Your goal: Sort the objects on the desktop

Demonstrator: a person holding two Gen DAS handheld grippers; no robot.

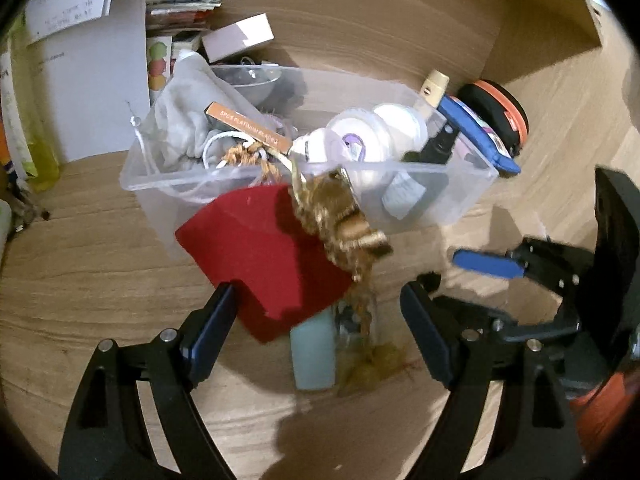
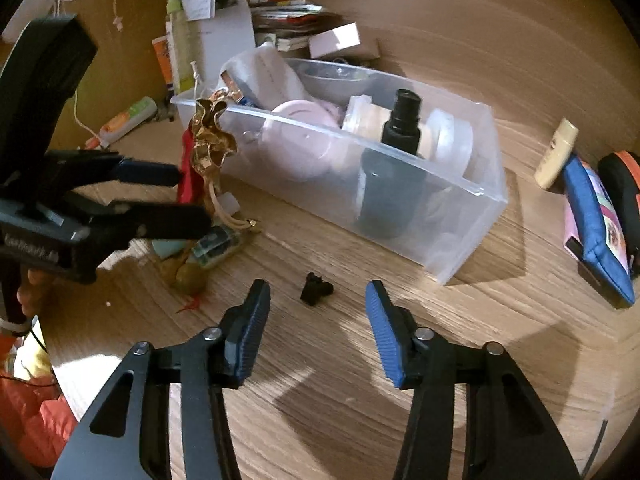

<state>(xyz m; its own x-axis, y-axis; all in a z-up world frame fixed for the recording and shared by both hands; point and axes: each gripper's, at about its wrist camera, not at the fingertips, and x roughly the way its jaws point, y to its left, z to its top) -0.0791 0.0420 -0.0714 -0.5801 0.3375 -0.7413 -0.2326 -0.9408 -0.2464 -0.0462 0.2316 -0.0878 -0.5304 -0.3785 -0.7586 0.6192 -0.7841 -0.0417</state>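
Nearest in the right wrist view, the right gripper [image 2: 318, 320] has its jaws partly open and empty above the wooden table [image 2: 520, 340], a small black piece [image 2: 316, 289] lying just ahead between them. The left gripper [image 1: 316, 320] has its jaws spread wide around a red felt piece [image 1: 264, 264] and a pale blue tube [image 1: 314, 356], gripping neither. Gold trim [image 1: 340, 216] hangs over the near wall of the clear plastic bin [image 1: 440, 208] behind, which is full of jars and cloth. Beyond its right end lies a blue pouch [image 2: 592, 216].
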